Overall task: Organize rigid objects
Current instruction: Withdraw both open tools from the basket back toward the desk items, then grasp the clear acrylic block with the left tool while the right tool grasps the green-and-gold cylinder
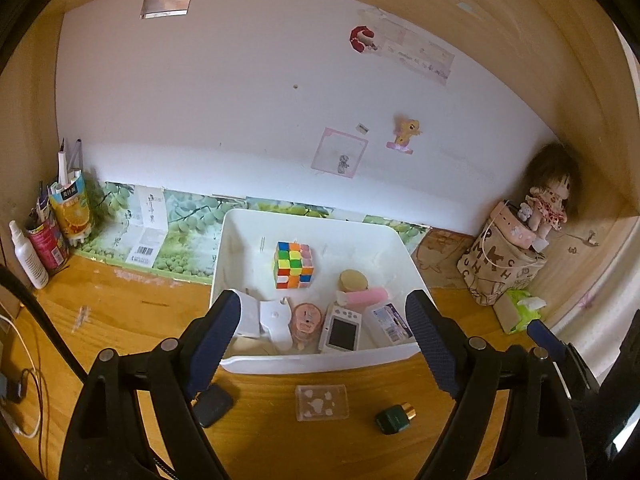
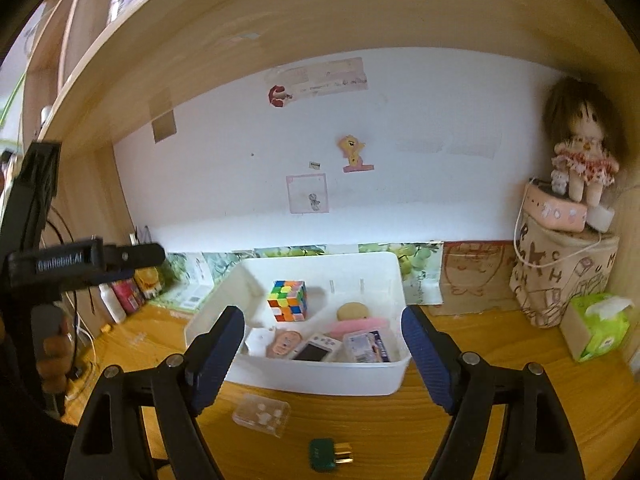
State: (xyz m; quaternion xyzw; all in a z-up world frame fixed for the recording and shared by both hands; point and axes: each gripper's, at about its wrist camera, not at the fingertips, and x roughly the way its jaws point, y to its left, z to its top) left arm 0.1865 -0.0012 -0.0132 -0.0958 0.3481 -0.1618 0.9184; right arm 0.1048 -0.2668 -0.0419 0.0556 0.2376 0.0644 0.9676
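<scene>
On desk (image 1: 260, 440): one clear box (image 1: 321, 402), one plug (image 1: 395, 418).

At the right edge of the frame a doll (image 1: 550, 196) with brown hair and a red-patterned dress stands on a pink case (image 1: 516, 226), which rests on a lettered fabric bag (image 1: 498, 268). Lower right, a green tissue pack (image 1: 518, 312) lies on the wooden bench (image 1: 120, 320). At far left stand a white spray bottle (image 1: 27, 256), a red can (image 1: 48, 246) and an orange juice carton (image 1: 72, 208) holding pens. A yellow pony sticker (image 1: 406, 130) sits on the white wall (image 1: 200, 100).
</scene>
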